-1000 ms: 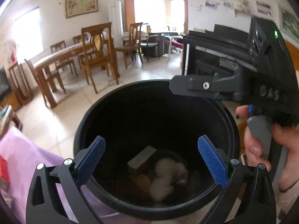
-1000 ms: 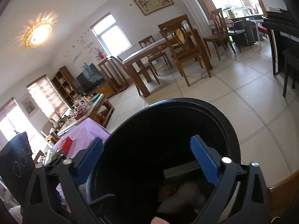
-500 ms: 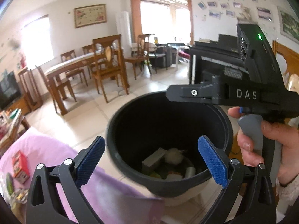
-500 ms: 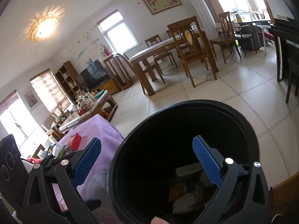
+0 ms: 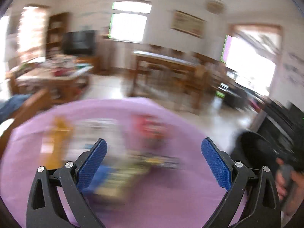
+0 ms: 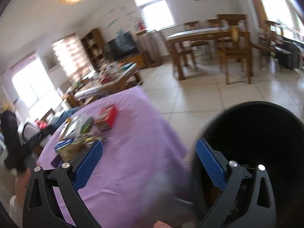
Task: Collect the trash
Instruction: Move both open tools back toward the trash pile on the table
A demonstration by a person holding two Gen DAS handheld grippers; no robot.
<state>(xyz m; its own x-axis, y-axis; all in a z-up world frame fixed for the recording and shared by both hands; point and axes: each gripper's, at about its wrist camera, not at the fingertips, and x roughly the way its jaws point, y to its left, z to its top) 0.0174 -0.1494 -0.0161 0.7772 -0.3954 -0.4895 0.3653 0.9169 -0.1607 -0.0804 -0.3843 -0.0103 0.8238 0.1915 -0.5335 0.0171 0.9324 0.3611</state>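
A round table under a purple cloth (image 6: 133,152) carries a scatter of packets and wrappers (image 6: 81,134) and a red box (image 6: 109,116). The left wrist view is motion-blurred; there the same litter smears across the purple cloth (image 5: 171,193), with the red box (image 5: 150,125) further back. My left gripper (image 5: 153,161) hangs open above the cloth, nothing between its fingers. My right gripper (image 6: 150,163) is open too, over the table's right edge. The black trash bin (image 6: 262,133) stands just right of it, and the bin (image 5: 252,148) shows dimly at the right of the left wrist view.
Beyond the table lie a tiled floor (image 6: 209,95), a wooden dining table with chairs (image 6: 212,43), a cluttered low table (image 6: 106,83) and a TV on its cabinet (image 6: 121,45). A hand (image 5: 286,182) grips the other gripper at the right of the left wrist view.
Both grippers have swung left, away from the bin's mouth and toward the purple table. The left one turned furthest, so the bin now sits at its far right.
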